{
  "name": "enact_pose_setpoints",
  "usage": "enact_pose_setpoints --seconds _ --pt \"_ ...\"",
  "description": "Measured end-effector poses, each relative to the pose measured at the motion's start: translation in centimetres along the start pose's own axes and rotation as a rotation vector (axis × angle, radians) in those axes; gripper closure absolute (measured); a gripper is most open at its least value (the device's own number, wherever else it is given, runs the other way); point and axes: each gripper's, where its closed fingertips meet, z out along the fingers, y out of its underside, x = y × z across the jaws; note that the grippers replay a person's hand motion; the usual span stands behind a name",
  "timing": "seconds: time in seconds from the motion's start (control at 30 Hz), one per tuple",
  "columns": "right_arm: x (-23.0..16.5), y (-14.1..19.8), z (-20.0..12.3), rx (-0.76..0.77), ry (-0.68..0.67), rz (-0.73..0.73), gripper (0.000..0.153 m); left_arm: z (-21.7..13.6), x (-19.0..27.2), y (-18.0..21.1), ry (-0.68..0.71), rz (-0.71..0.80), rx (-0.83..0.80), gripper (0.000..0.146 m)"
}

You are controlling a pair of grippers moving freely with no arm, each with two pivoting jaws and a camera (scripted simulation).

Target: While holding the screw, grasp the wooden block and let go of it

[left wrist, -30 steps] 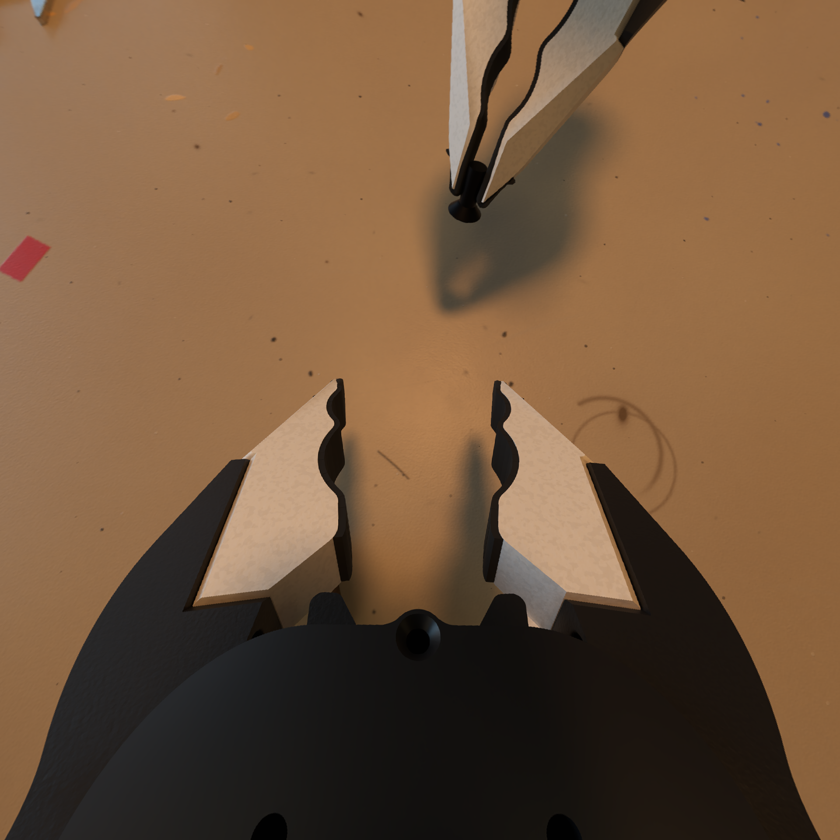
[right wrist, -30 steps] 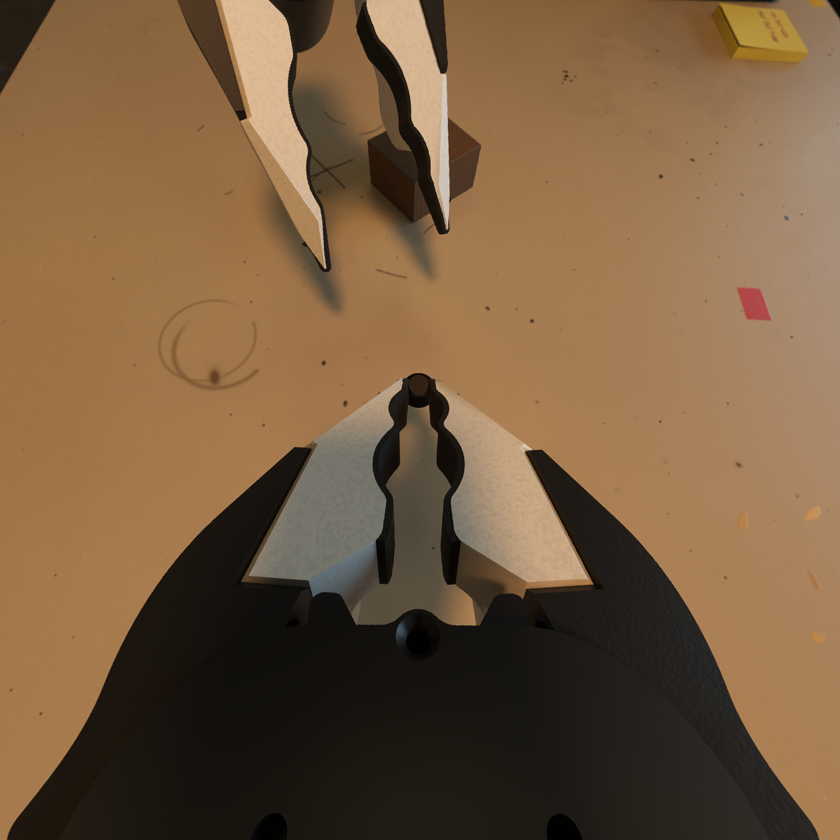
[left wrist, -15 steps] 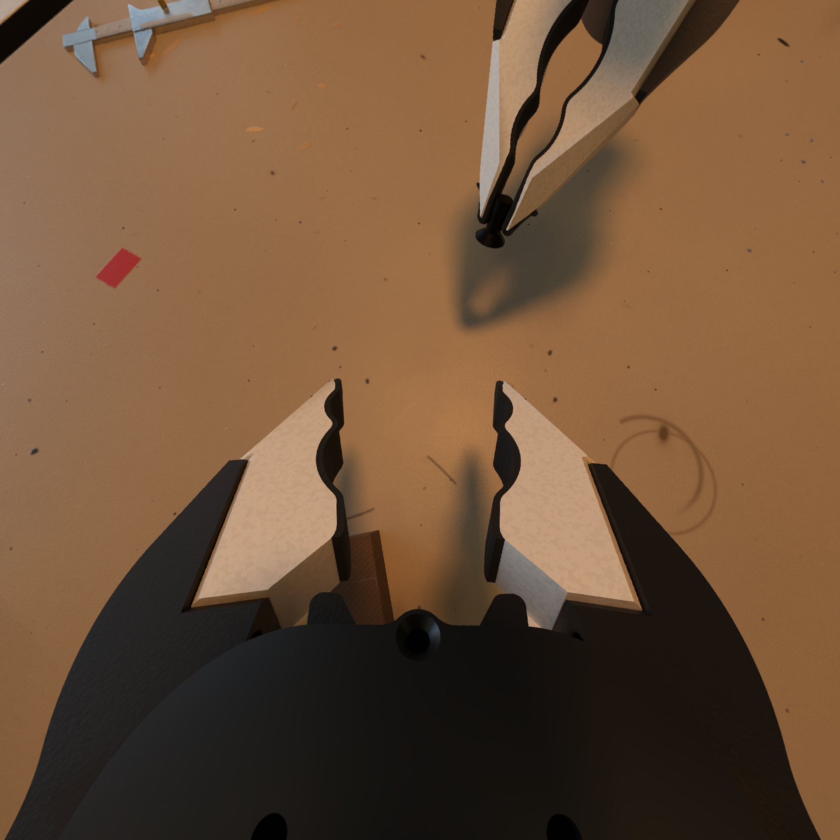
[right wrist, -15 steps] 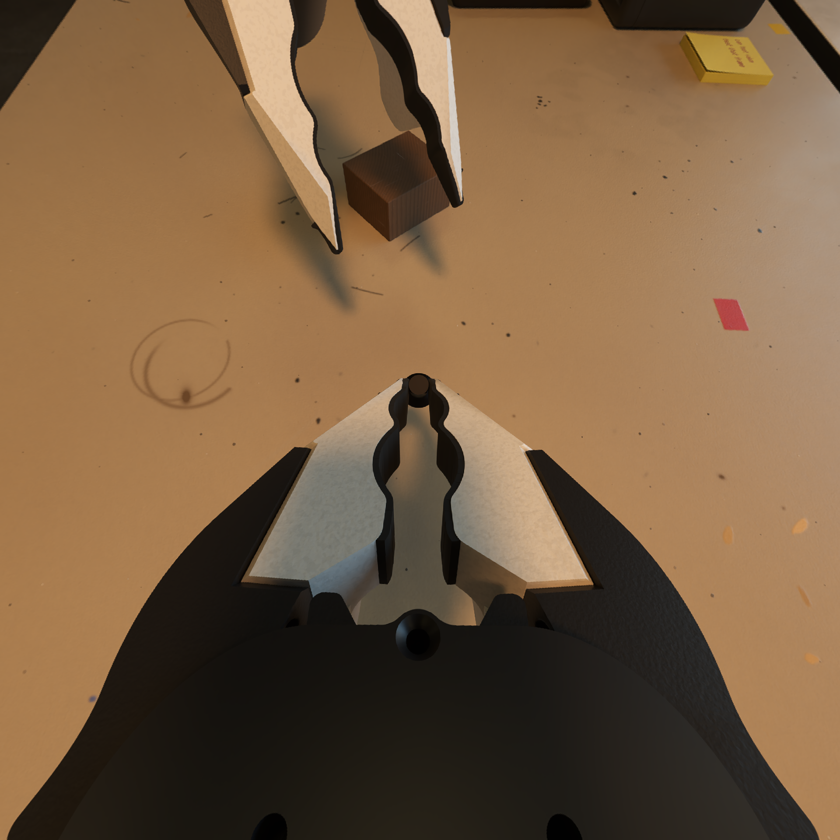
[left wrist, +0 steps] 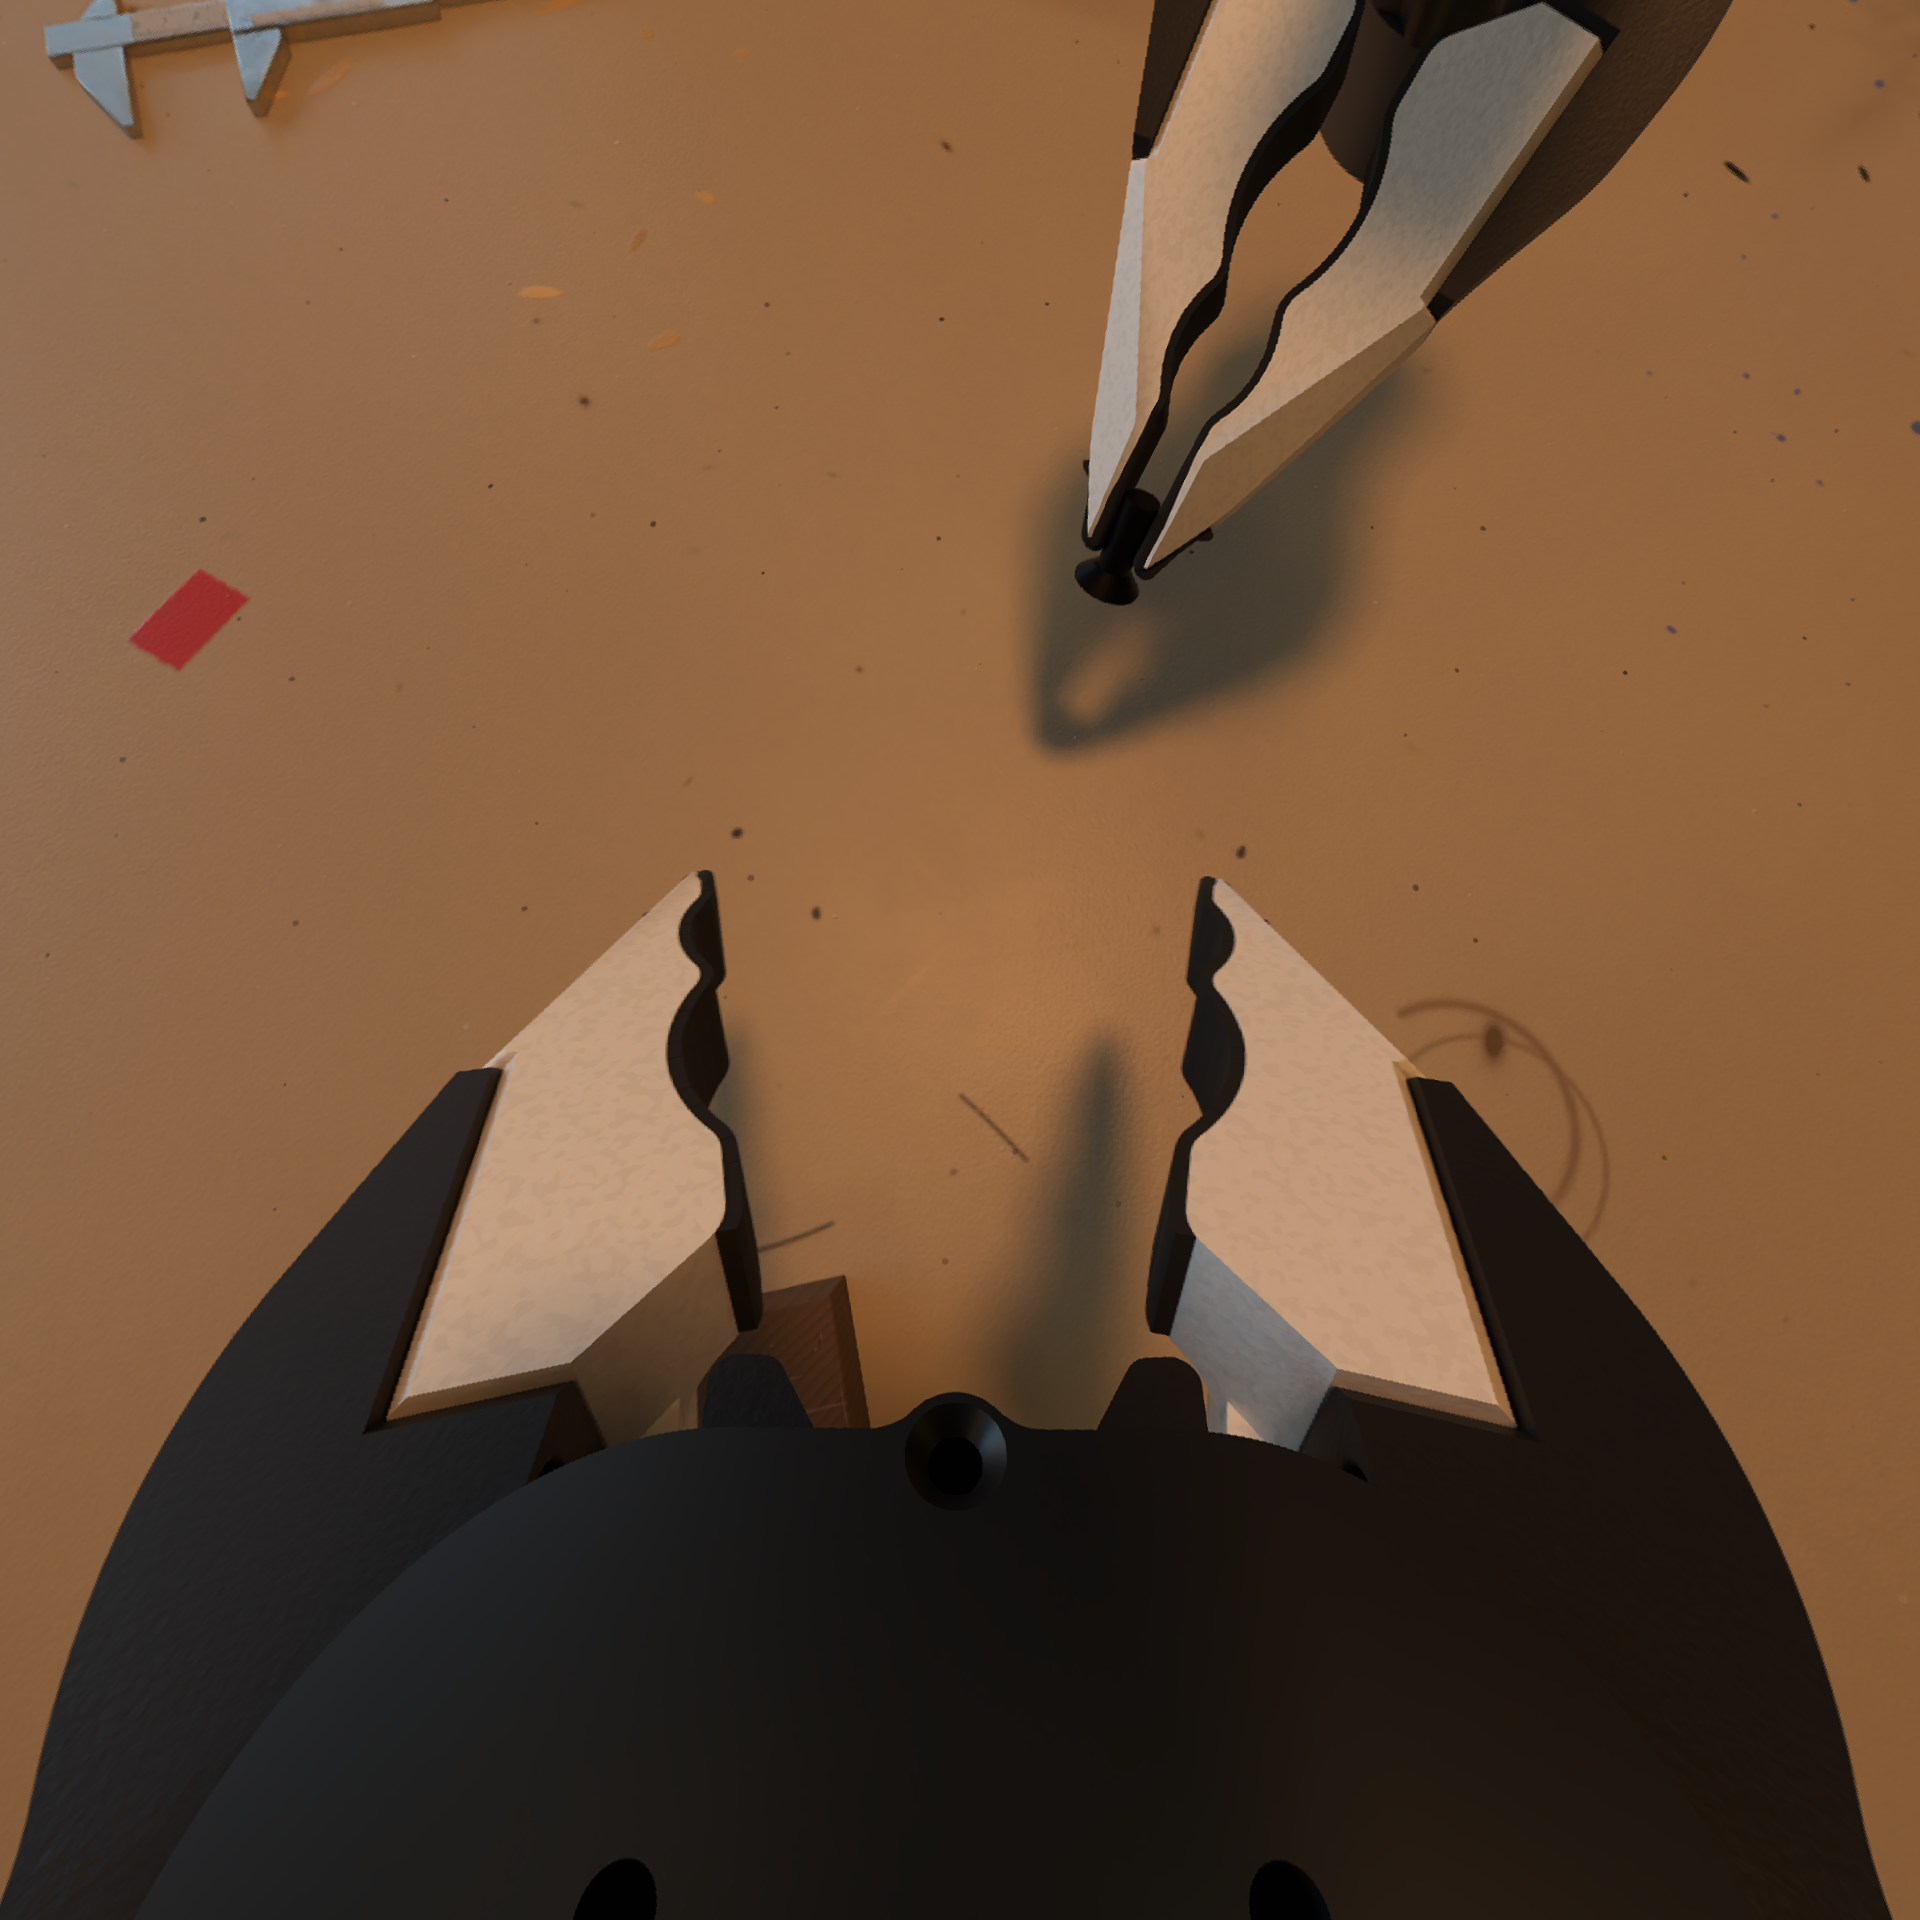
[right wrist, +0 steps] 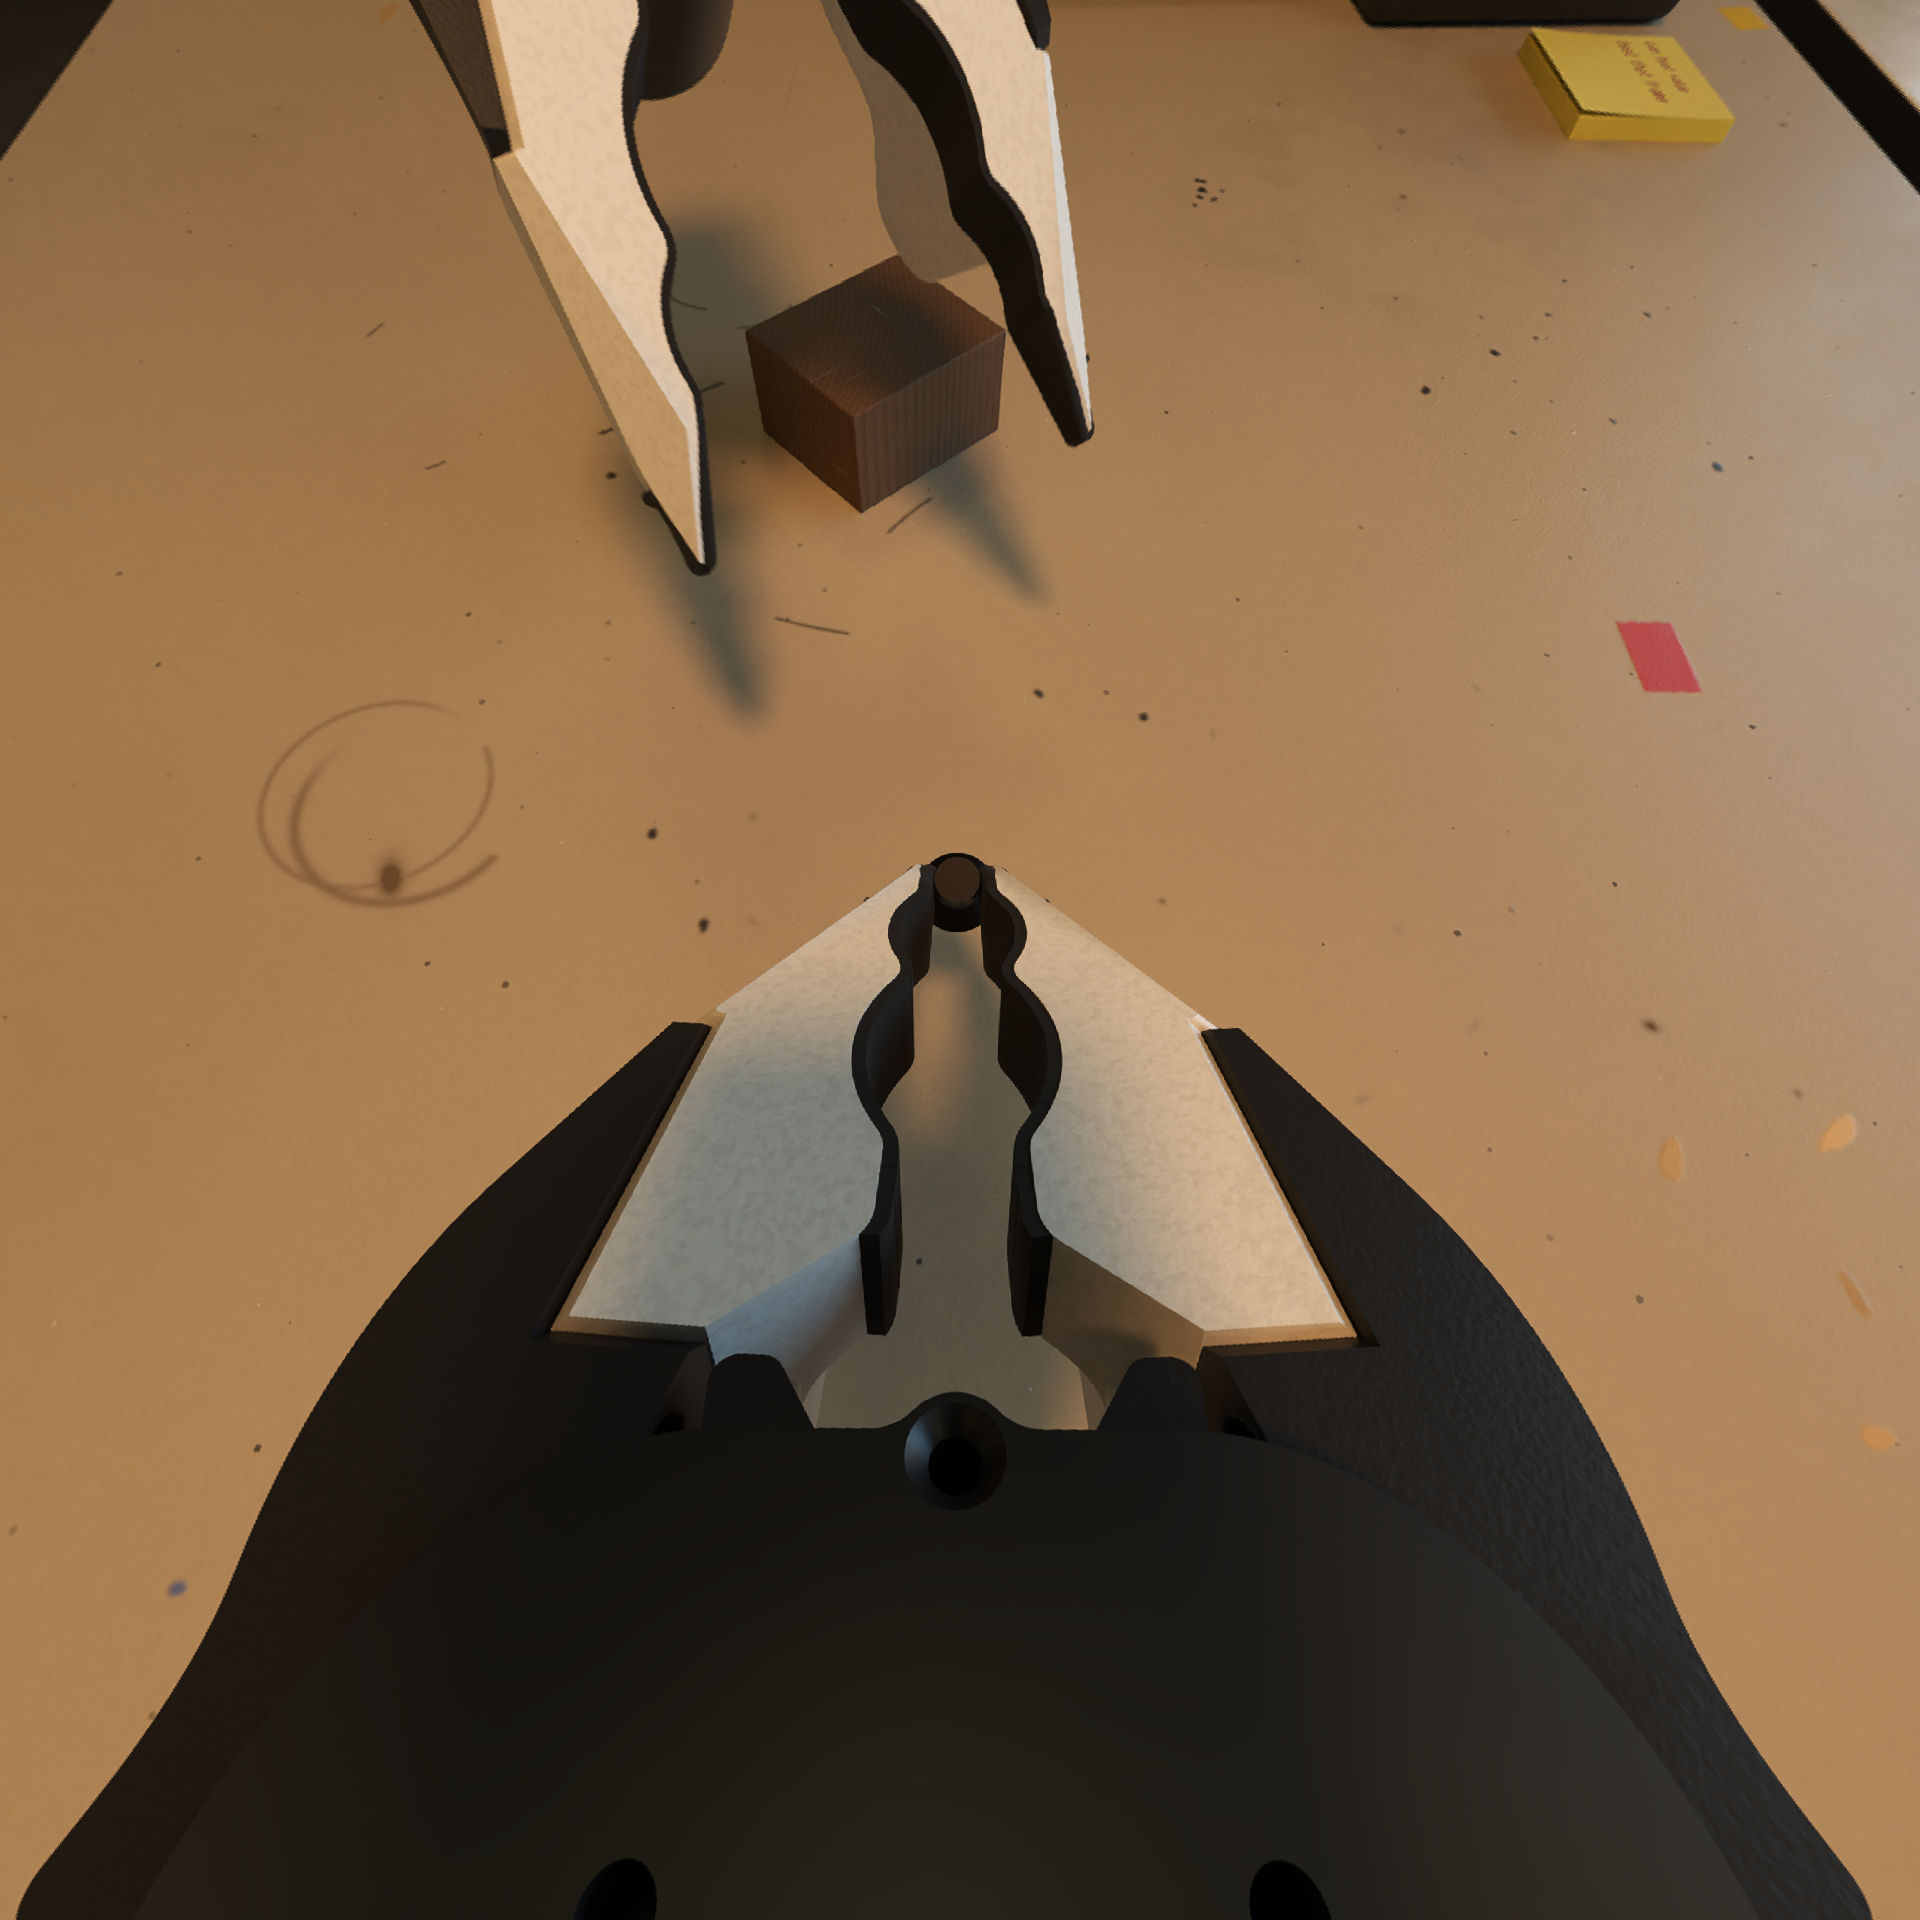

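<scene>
A dark brown wooden block [right wrist: 878, 379] sits on the tan table. My left gripper [right wrist: 888, 504] is open above it, with the block between and behind its two fingers, untouched. In the left wrist view the left gripper [left wrist: 954, 883] is open and only a corner of the block [left wrist: 816, 1351] shows near the base of its left finger. My right gripper [right wrist: 956, 868] is shut on a small black screw [right wrist: 956, 883] at its fingertips. It also shows in the left wrist view [left wrist: 1117, 556], holding the screw [left wrist: 1110, 582] head down just above the table.
A yellow pad [right wrist: 1626, 88] and a dark box edge [right wrist: 1507, 10] lie at the far right. A steel caliper [left wrist: 229, 42] lies at the far left. A red tape patch [right wrist: 1657, 657] and a pencilled circle [right wrist: 379, 805] mark the table.
My left gripper has risen and drawn back, so the block now shows between its fingers from the right wrist view. Its jaws have opened a little wider. The right gripper keeps the screw.
</scene>
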Motion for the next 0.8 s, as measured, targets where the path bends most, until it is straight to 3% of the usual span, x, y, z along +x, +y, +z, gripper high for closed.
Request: enact_pose_setpoints --seconds 0.17,0.3,0.8 --pt "0.2 0.2 -0.1 0.006 0.004 0.011 0.145 -1.0 -0.8 0.9 -0.029 -0.043 -0.026 0.033" --pt "0.5 0.6 -0.2 0.006 0.011 0.024 0.145 -2.6 -2.0 2.5 -0.091 -0.067 -0.067 0.027" --pt "0.7 0.8 -0.2 0.010 0.015 0.032 0.145 -7.4 -5.5 9.8 -0.266 -0.211 -0.223 0.023"
